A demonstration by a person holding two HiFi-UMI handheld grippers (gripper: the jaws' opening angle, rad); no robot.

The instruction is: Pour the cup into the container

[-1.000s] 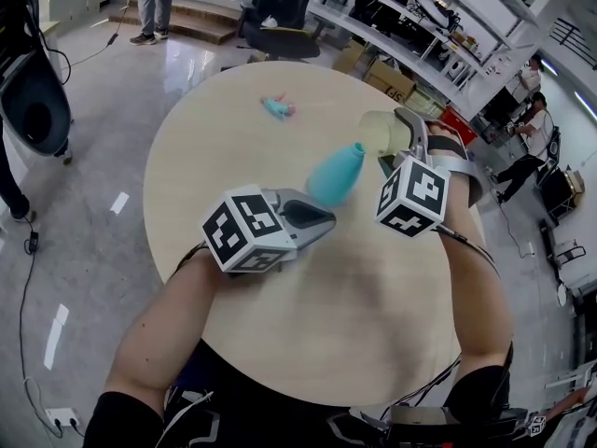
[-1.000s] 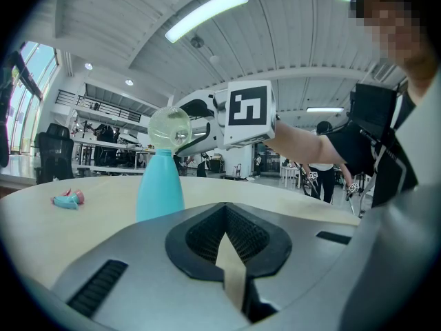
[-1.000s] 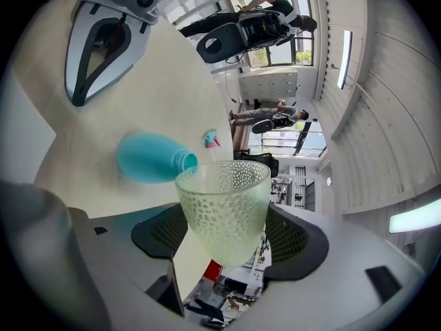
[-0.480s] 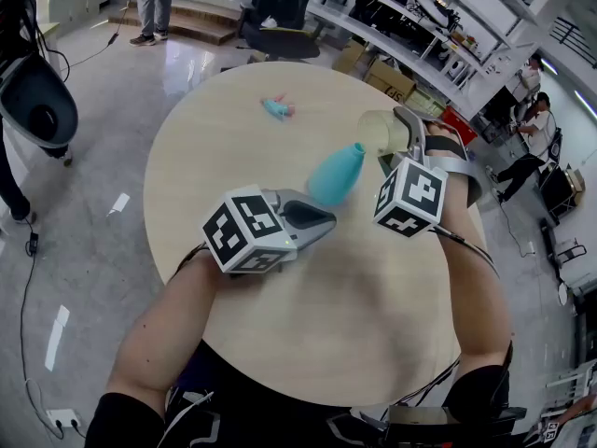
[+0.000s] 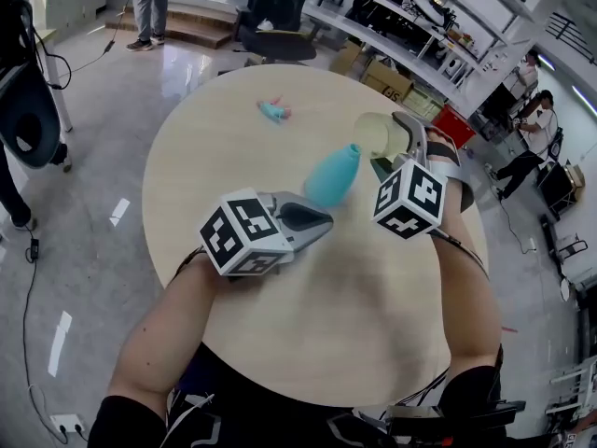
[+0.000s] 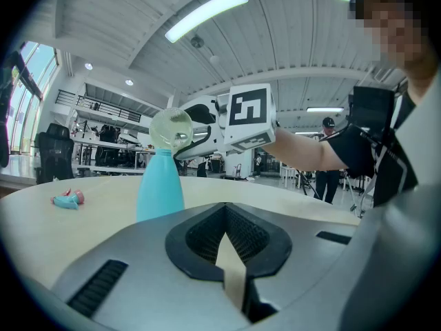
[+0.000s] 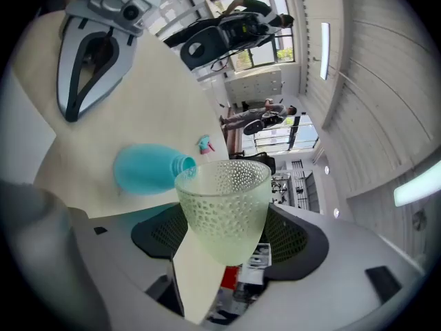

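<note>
at the left of the head view the left tool (image 5: 317,220) hovers low over the round worktop (image 5: 215,147), its jaws pressed together on nothing, pointing towards the container from just beside it but not touching it. towards the upper middle a small teal and pink object (image 5: 272,110) lies well apart from the work.

at the centre stands the container, a teal bottle (image 5: 332,175), upright, with a wide body narrowing to a small open mouth. it looks light and tall for its base, so a knock near the neck would likely tip it; the wide lower body seems the safer place to steady it.

just right of the bottle's mouth is the cup (image 5: 378,134), pale green, see-through and dimpled all over. it is tipped on its side with the rim at the mouth. the right tool (image 5: 390,146) pinches it around the lower body. the cup appears thin-walled, stiff and light, and the dimples should help the pads hold. a gentle squeeze low down looks enough. no contents can be made out inside it.
</note>
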